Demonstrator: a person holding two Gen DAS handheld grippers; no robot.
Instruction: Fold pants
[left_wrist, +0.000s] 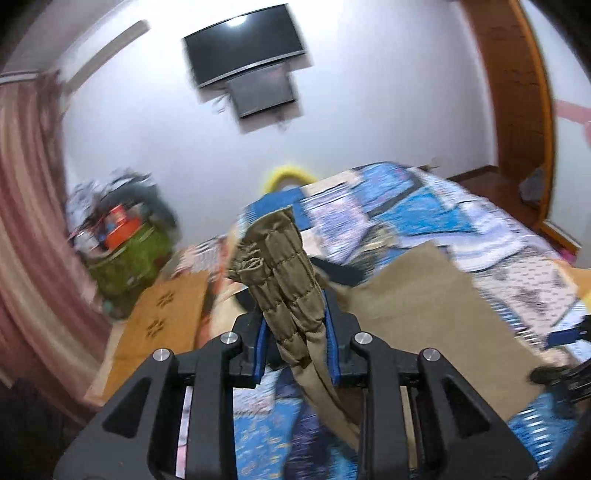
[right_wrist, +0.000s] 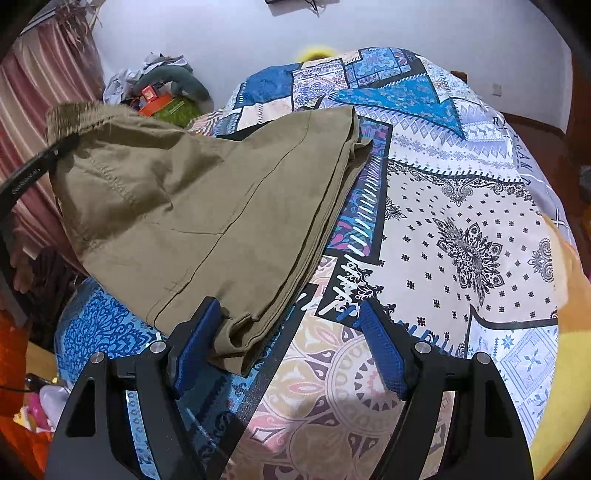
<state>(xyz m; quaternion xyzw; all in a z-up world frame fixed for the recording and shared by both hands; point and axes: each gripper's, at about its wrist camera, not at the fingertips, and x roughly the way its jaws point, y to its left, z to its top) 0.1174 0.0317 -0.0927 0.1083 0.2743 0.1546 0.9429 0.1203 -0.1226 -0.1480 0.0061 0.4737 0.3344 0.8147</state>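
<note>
On the bed, item by item, as I read both wrist views.

Pants (right_wrist: 192, 206): khaki, lying partly across the patchwork bedspread (right_wrist: 480, 206), with the elastic waistband (left_wrist: 280, 266) end raised off the cover. In my right view the cloth slopes up toward the upper left, where the gathered waist is lifted clear of the bed; the doubled legs run down to a hem corner near my right tool.

Left gripper (left_wrist: 295, 332): fingers clamped on the bunched waistband, blue pads pressed against the fabric on both sides. The quilted band stands up out of the grip and the rest hangs below between the black arms.

Right gripper (right_wrist: 291, 343): fingers spread wide. The hem corner lies against the inner face of the left-hand blue pad (right_wrist: 197, 343); the other pad stands well apart over bare bedspread. Nothing is pinched.

Surroundings: wall-mounted television (left_wrist: 245, 44) on a pale wall, pink striped curtain (left_wrist: 26, 206) at the left, a cluttered pile of belongings (right_wrist: 162, 92) beside the bed, wooden door frame (left_wrist: 517, 92) at the right. The left view is motion-blurred away from the gripper.
</note>
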